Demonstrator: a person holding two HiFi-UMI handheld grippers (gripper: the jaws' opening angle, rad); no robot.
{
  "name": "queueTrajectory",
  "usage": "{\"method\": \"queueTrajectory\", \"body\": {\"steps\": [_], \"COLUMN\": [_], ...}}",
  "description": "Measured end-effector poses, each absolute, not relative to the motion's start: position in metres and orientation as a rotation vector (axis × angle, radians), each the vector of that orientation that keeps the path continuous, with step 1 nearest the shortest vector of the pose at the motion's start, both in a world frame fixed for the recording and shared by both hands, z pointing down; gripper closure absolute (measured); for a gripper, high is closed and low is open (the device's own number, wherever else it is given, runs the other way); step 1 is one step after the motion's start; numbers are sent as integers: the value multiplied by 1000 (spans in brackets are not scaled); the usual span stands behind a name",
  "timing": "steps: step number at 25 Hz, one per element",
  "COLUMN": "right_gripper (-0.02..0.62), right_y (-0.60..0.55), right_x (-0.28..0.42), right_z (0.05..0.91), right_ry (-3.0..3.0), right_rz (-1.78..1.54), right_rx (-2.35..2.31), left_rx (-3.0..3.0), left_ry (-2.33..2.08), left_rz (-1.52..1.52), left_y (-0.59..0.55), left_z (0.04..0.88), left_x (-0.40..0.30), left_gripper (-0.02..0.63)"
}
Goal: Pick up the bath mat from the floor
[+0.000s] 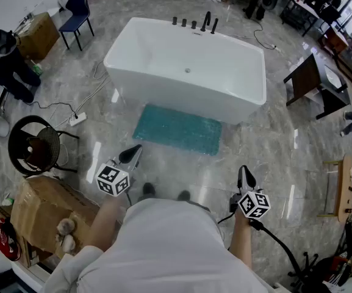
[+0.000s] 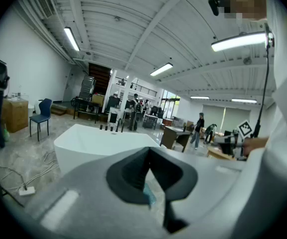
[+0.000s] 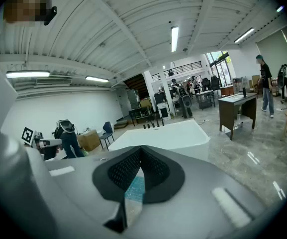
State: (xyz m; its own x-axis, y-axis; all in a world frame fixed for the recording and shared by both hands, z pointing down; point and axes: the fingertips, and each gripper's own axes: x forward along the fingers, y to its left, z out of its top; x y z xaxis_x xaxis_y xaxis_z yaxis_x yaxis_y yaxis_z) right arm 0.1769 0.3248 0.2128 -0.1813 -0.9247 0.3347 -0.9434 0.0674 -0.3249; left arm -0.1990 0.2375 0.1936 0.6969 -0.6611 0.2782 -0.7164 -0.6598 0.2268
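Observation:
The teal bath mat point(image 1: 177, 129) lies flat on the marble floor against the front of the white bathtub point(image 1: 188, 66). My left gripper point(image 1: 132, 152) is held shut and empty in the air, short of the mat's near left corner. My right gripper point(image 1: 246, 176) is also shut and empty, near the person's right hand, well short of the mat's right end. In the left gripper view a sliver of the mat point(image 2: 148, 197) shows under the closed jaws. The right gripper view shows the mat point(image 3: 134, 188) below its closed jaws and the tub point(image 3: 158, 135) beyond.
A cardboard box point(image 1: 46, 210) and a round black chair point(image 1: 36, 146) stand at the left. A power strip with cables point(image 1: 78, 119) lies left of the tub. A dark desk point(image 1: 313, 84) stands at the right, a wooden stool point(image 1: 339, 188) nearer. Another person point(image 1: 5, 63) stands far left.

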Motion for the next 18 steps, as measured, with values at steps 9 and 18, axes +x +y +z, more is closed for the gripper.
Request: {"method": "queueTrajectory", "body": {"steps": [9, 18], "right_gripper": [589, 589], "right_y": [325, 325], "right_x": [183, 203], "right_z": [215, 216], "right_ry": [-2277, -2306], "right_rz": [749, 771], "right_rx": [1972, 1936], "left_rx": [2589, 2577], "left_ry": [-1077, -1099], "left_rz": [263, 285], "left_y": [240, 247], "left_z": [197, 198], "left_x": [-188, -166], "left_gripper": [607, 607]}}
